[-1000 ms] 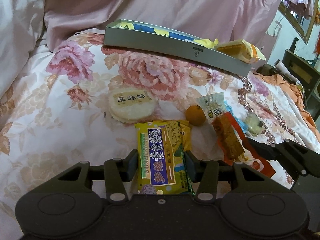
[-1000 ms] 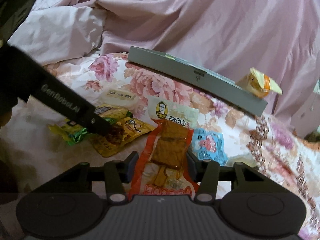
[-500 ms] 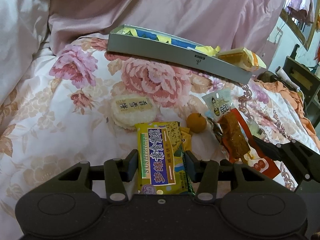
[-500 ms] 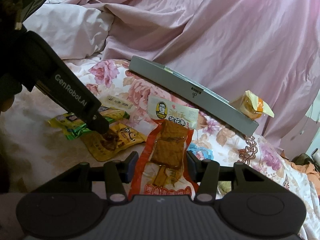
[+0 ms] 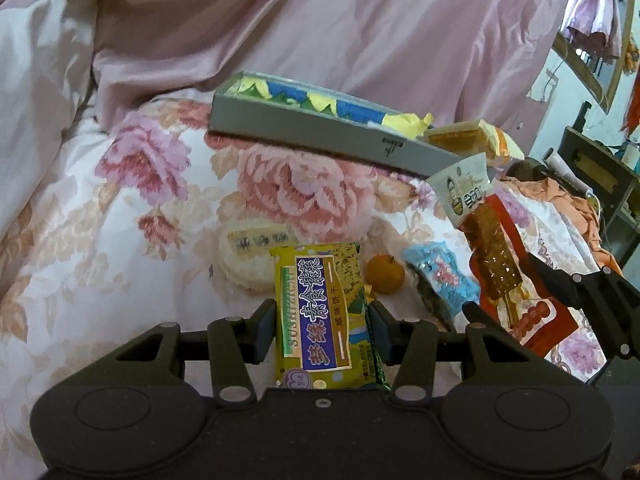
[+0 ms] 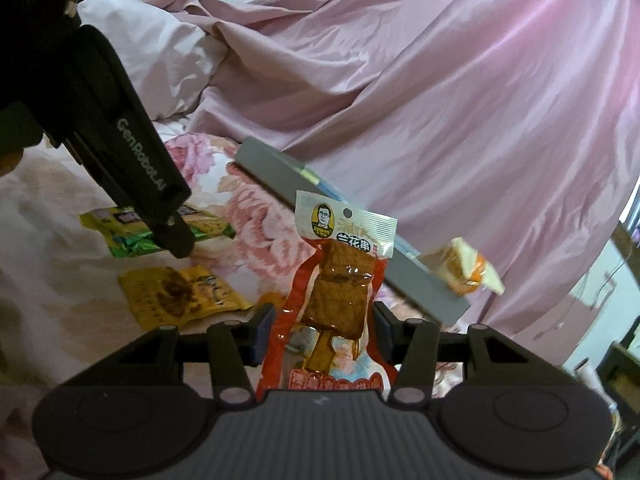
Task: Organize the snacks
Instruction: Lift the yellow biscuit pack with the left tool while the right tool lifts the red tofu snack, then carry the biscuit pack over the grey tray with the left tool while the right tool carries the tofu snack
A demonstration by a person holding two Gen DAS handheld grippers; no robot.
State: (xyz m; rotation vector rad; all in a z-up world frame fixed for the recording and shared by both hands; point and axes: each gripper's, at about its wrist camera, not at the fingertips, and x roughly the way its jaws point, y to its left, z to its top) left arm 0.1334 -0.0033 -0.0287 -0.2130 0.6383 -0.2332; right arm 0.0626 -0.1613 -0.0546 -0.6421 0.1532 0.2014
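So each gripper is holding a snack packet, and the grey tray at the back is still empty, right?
Not empty. The left wrist view shows the grey tray already holding yellow and blue packets. The rest stands: the left gripper holds a yellow packet, the right gripper a red one.

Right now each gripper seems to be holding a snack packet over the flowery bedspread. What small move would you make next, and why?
Probably carry the red skewer snack packet, clamped in the right gripper, forward to the long grey tray and set it in. It already hangs clear of the bedspread, the tray already holds other packets, and the left gripper is busy with the yellow cracker packet.
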